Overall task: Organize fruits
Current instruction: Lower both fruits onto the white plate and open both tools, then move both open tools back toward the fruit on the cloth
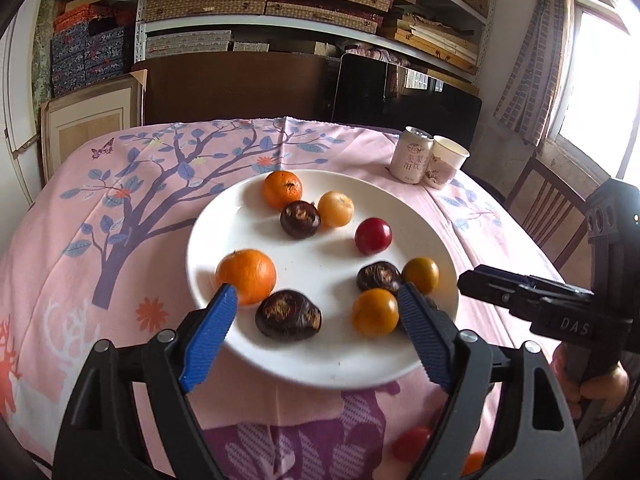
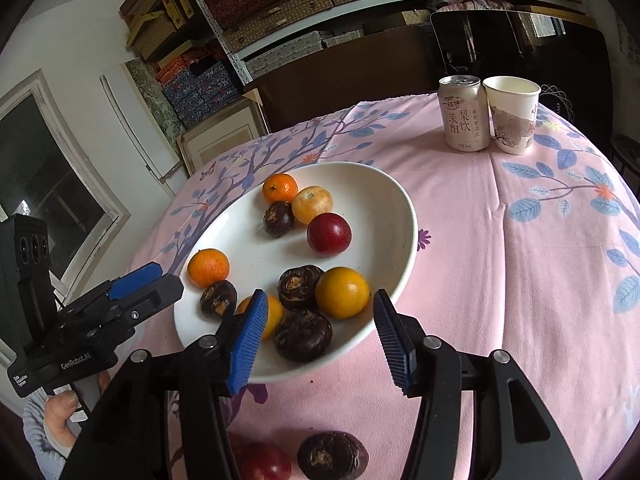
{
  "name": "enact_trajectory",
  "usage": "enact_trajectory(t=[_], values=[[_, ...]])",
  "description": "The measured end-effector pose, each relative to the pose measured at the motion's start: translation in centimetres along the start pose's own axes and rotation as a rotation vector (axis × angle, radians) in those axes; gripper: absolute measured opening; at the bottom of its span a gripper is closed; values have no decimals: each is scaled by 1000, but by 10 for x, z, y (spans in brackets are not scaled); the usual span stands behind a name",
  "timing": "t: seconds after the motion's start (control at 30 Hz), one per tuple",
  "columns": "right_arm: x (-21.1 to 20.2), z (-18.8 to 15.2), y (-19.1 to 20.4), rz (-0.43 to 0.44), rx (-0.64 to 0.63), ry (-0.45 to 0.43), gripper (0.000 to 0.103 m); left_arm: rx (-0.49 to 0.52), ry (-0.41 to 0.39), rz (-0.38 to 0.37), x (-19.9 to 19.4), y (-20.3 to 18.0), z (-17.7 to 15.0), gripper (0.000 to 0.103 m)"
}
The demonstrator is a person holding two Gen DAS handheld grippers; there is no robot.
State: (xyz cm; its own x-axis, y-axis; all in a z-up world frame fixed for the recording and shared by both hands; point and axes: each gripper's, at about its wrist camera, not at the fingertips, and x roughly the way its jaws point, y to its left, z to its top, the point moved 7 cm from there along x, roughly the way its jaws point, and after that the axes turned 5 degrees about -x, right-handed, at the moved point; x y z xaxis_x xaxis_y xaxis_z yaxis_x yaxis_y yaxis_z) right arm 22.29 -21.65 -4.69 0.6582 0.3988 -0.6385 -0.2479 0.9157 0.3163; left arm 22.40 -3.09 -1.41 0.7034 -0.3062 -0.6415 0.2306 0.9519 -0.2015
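Note:
A white plate [image 1: 320, 364] [image 2: 400, 216] holds several fruits: orange mandarins [image 1: 247, 276] [image 2: 208, 267], yellow-orange fruits [image 1: 375, 312] [image 2: 342, 292], dark brown water chestnuts [image 1: 289, 314] [image 2: 303, 335] and a red plum [image 1: 373, 236] [image 2: 329, 234]. My left gripper [image 1: 316, 300] is open and empty, hovering over the plate's near edge. My right gripper [image 2: 320, 308] is open and empty over the plate's near right rim. On the cloth near me lie a red fruit [image 2: 266, 462] [image 1: 410, 442] and a water chestnut [image 2: 332, 454].
A drink can [image 1: 411, 154] [image 2: 464, 112] and a paper cup [image 1: 444, 160] [image 2: 514, 114] stand at the table's far right. The pink patterned tablecloth [image 2: 520, 280] covers the table. Shelves with boxes stand behind. A wooden chair [image 1: 548, 208] is at the right.

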Motion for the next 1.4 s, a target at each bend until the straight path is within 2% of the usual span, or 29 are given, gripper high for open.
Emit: enact_trajectory(t=[0.13, 0.27, 0.43, 0.73, 0.83, 0.9, 1.07, 1.13, 1.27, 1.4], values=[[-21, -31, -7, -18, 2, 6, 65, 32, 0, -18, -21, -9, -33, 88], [-48, -51, -20, -31, 43, -38, 78, 141, 20, -17, -27, -32, -64, 94], [-49, -58, -33, -31, 100, -21, 79, 244, 48, 24, -18, -48, -79, 95], [-47, -57, -32, -27, 106, -7, 80, 127, 174, -47, 6, -26, -85, 95], [-47, -57, -33, -29, 109, -8, 80, 94, 209, -77, 14, -22, -87, 99], [-46, -57, -34, -30, 114, -4, 80, 58, 204, -71, 14, -14, -85, 99], [-44, -58, -37, -32, 122, 6, 80, -33, 133, 61, -4, 27, -72, 98], [-44, -59, -36, -34, 122, 9, 80, -67, 116, 41, -12, 33, -71, 98], [-43, -59, -37, -39, 122, 14, 80, -12, 97, 5, -21, 19, -76, 98], [-42, -60, -35, -41, 107, 15, 80, 70, 105, 52, -9, 9, -78, 98]])
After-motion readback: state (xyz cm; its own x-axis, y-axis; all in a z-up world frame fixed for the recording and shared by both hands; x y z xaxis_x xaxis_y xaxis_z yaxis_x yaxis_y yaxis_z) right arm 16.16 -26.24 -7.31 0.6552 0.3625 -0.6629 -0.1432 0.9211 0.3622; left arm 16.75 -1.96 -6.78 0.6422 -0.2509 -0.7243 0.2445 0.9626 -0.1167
